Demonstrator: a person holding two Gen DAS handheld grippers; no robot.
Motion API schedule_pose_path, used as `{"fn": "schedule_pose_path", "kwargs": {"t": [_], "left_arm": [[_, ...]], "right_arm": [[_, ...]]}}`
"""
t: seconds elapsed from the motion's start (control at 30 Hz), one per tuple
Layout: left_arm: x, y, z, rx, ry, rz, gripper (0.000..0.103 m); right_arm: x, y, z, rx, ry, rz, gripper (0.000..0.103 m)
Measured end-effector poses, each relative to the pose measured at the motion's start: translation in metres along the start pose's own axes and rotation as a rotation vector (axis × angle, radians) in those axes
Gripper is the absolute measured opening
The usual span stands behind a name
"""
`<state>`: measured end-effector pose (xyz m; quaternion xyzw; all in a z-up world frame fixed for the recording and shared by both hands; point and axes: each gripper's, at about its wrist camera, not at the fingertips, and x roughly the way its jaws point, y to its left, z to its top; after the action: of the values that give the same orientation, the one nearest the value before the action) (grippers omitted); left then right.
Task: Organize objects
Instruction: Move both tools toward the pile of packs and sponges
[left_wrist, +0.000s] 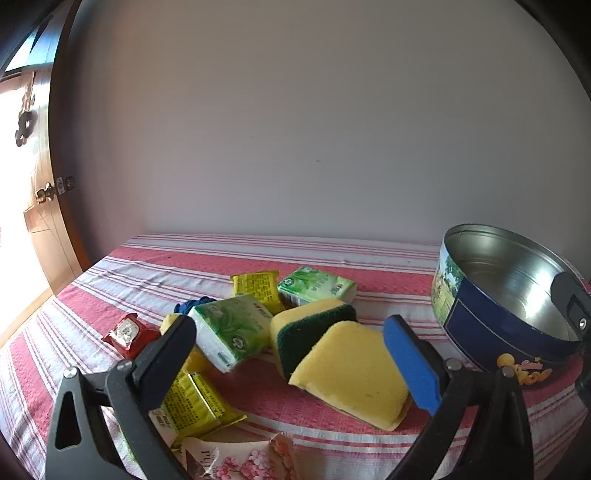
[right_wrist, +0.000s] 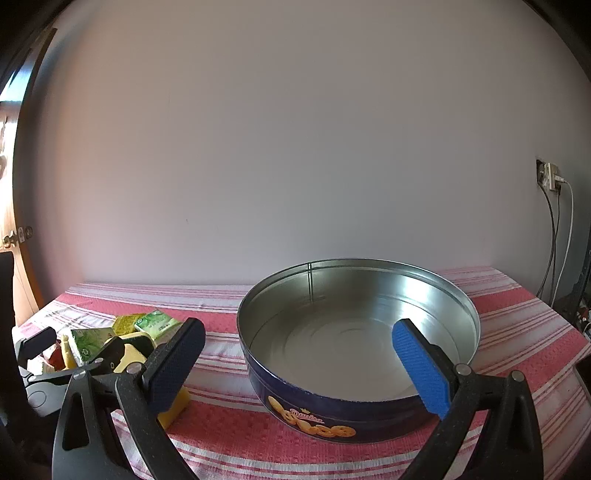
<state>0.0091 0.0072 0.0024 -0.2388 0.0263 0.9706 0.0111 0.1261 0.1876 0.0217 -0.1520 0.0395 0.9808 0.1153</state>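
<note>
left gripper (left_wrist: 291, 352) hanging spread, empty, over the leaning sponges (left_wrist: 347, 369) mid-table | right gripper (right_wrist: 299, 365) gaping, holding nothing, facing the empty tin (right_wrist: 436, 291) near the table's right edge | risk: stacked sponges sliding when pinched, nudging tissue pack (left_wrist: 231, 332)

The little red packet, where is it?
In the left wrist view, the small red foil packet lies at the pile's left edge on the striped cloth, beside the green tissue pack.

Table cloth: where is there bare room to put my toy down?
Bare striped cloth lies right of the cookie tin, and a strip runs behind the pile along the wall. The tin is empty inside. It is crowded around the sponges and tissue packs.
</note>
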Motion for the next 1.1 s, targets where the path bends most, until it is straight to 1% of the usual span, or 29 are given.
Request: {"fn": "schedule_pose_path", "kwargs": {"t": [0.3, 0.57, 0.67, 0.73, 0.8, 0.87, 1.03, 1.1], "left_arm": [[-0.001, -0.004, -0.001, 0.016, -0.002, -0.012, 0.103], [-0.002, -0.001, -0.001, 0.006, 0.001, -0.024, 0.102], [-0.003, 0.004, -0.003, -0.01, 0.016, -0.025, 0.102], [-0.003, 0.009, -0.006, -0.015, 0.044, -0.033, 0.102], [-0.007, 0.018, -0.01, -0.021, 0.069, -0.042, 0.102], [-0.013, 0.029, -0.013, -0.016, 0.073, -0.036, 0.102], [-0.033, 0.069, -0.018, -0.019, 0.07, 0.008, 0.102], [-0.037, 0.087, -0.02, -0.012, 0.077, 0.041, 0.102]], "right_arm": [[0.007, 0.001, 0.001, -0.006, 0.026, 0.004, 0.103], [0.01, 0.0, 0.0, -0.005, 0.039, 0.015, 0.103], [0.012, -0.001, 0.0, -0.004, 0.041, 0.018, 0.103], [0.013, -0.001, 0.0, -0.004, 0.048, 0.024, 0.103], [0.014, 0.0, -0.001, -0.006, 0.059, 0.034, 0.103], [0.015, 0.001, -0.001, -0.008, 0.071, 0.051, 0.103], [0.013, 0.007, -0.004, -0.021, 0.086, 0.11, 0.102], [0.012, 0.01, -0.004, -0.022, 0.089, 0.149, 0.102]]}}
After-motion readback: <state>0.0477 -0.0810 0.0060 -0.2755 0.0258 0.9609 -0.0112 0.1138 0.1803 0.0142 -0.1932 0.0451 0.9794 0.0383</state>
